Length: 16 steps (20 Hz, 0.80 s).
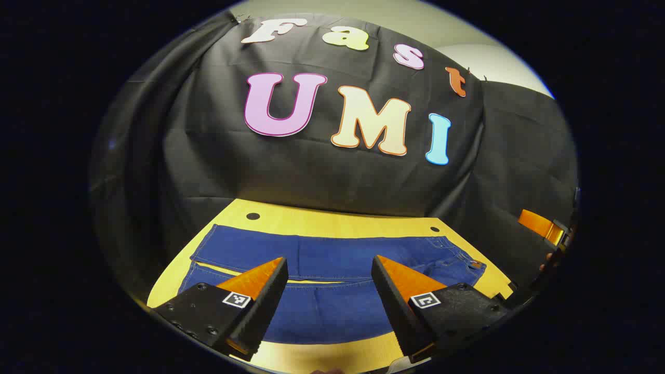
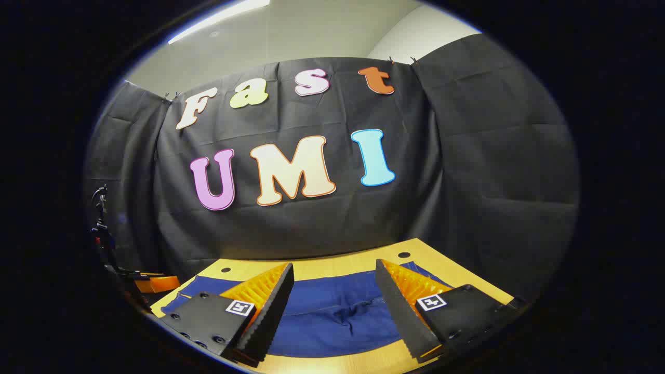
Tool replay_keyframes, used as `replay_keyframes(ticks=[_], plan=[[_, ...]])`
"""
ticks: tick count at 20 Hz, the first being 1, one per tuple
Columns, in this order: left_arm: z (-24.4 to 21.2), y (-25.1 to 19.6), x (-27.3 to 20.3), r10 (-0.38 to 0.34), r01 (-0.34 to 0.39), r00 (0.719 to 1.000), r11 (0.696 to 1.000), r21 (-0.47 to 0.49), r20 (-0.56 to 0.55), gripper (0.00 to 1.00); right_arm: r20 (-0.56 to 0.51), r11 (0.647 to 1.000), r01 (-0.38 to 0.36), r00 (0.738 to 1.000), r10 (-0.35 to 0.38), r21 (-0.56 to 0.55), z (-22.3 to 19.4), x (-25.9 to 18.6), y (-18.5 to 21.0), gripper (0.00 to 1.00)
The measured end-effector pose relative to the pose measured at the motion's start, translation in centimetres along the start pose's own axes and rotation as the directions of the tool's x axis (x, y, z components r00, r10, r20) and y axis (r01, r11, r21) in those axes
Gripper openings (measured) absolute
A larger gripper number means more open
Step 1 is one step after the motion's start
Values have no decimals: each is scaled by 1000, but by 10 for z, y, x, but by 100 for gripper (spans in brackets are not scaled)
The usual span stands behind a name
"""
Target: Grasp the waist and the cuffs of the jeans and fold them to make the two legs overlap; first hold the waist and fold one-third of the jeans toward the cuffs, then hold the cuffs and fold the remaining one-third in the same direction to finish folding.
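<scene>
Left gripper [image 1: 330,259] and right gripper [image 2: 335,266] both gape wide, holding nothing, above jeans [image 1: 332,254] spread across the tabletop [image 1: 337,221].

Blue jeans [image 1: 332,275] lie flat across a yellow table [image 1: 322,215], legs spread apart, leaving a bare strip of tabletop at 12 o'clock along the black cloth wall [image 1: 332,171], which closes off the far edge. In the left gripper view, the left gripper [image 1: 329,267] hangs above the denim with its fingers spread and open air between them; the near table edge at 6 o'clock lies bare. In the right gripper view, the right gripper [image 2: 334,272] hovers likewise, fingers apart, over the jeans [image 2: 332,317], with a dark stand [image 2: 104,234] crowding 9 o'clock.
</scene>
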State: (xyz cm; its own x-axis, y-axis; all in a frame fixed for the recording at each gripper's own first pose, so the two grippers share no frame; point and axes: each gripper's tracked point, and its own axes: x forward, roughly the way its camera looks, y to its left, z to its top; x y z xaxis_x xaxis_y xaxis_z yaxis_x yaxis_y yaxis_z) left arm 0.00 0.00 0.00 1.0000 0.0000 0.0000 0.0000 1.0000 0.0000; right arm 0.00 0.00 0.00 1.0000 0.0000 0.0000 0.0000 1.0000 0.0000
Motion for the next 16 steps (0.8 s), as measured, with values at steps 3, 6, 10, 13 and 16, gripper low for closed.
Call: replay_keyframes(ticks=[3,6,10,13,16], plan=[[-2,-1,-1,2,-2,1000,1000,-4,-7,95,-13,1000,2,1000,-2,-4,-5,0,-5,98],[-5,0,-2,13,-13,1000,1000,-8,-7,95,-26,1000,-5,1000,5,-2,-9,1,-4,93],[-13,6,-6,21,-22,999,1000,-15,-28,95,-45,1000,-21,999,20,-12,-16,4,1,98],[-15,10,-8,28,-29,999,1000,-11,-34,95,-59,999,-37,998,36,-18,-21,6,7,98],[-17,16,-10,38,-38,998,999,-5,-43,95,-78,998,-56,995,55,-19,-29,9,15,98]])
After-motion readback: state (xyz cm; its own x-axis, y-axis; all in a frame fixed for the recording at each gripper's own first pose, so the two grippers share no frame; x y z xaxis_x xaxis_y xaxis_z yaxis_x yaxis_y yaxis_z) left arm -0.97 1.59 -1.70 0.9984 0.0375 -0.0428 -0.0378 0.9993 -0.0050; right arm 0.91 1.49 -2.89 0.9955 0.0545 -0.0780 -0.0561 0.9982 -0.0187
